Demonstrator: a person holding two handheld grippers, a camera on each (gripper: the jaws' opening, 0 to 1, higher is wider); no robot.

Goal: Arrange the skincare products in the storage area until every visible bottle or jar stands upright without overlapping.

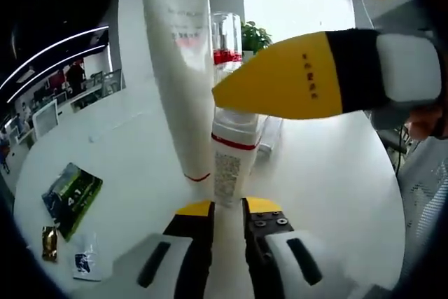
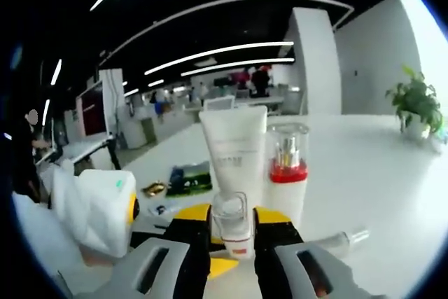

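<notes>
— Beside the tall white tube (image 1: pixel 178 75), what are you holding?
— Your left gripper (image 1: pixel 227 218) and right gripper (image 2: pixel 231 232) both clamp the small bottle (image 1: pixel 231 166); green packets (image 1: pixel 70 197) lie left.

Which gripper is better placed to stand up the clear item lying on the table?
Right, probably: the clear item lies just beside the right gripper, once it releases the small clear-capped bottle it grips. The left gripper is shut on a white bottle.
</notes>
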